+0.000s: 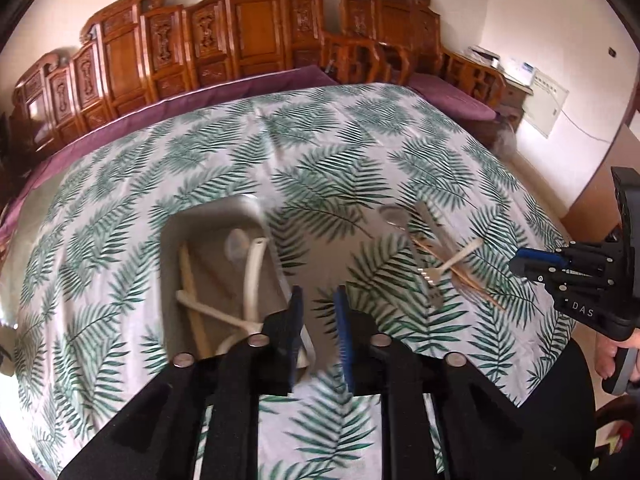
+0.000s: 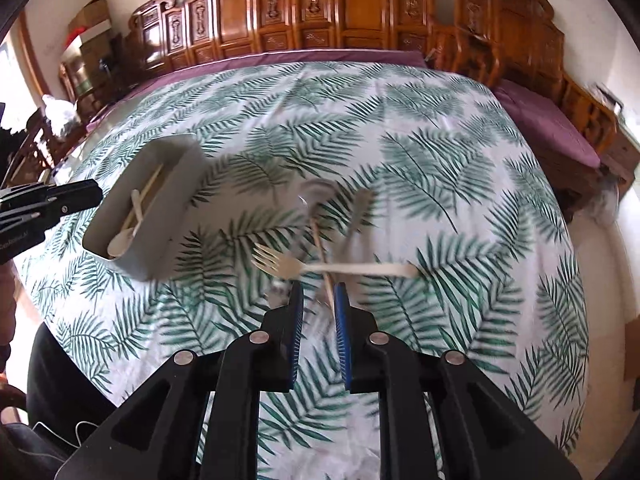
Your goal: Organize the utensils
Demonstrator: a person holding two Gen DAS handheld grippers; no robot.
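Observation:
A grey bin (image 1: 224,216) (image 2: 176,208) on the leaf-print cloth holds cream utensils (image 1: 256,276) and a chopstick (image 1: 192,292). My left gripper (image 1: 318,296) hangs open and empty over the bin's right rim. A loose pile lies to the right: a cream fork (image 2: 332,267) (image 1: 456,258), a metal spoon (image 2: 316,196) (image 1: 394,216), metal tongs (image 2: 358,212) (image 1: 430,240) and wooden chopsticks (image 2: 322,256) (image 1: 460,268). My right gripper (image 2: 318,292) is open just above the pile, its fingers either side of the chopsticks near the fork's neck. It shows at the right in the left wrist view (image 1: 520,264).
The leaf-print cloth (image 2: 440,160) covers a table. Carved wooden chairs (image 1: 240,32) with purple cushions (image 2: 548,120) line the far and right sides. Stacked boxes (image 2: 88,36) stand at far left.

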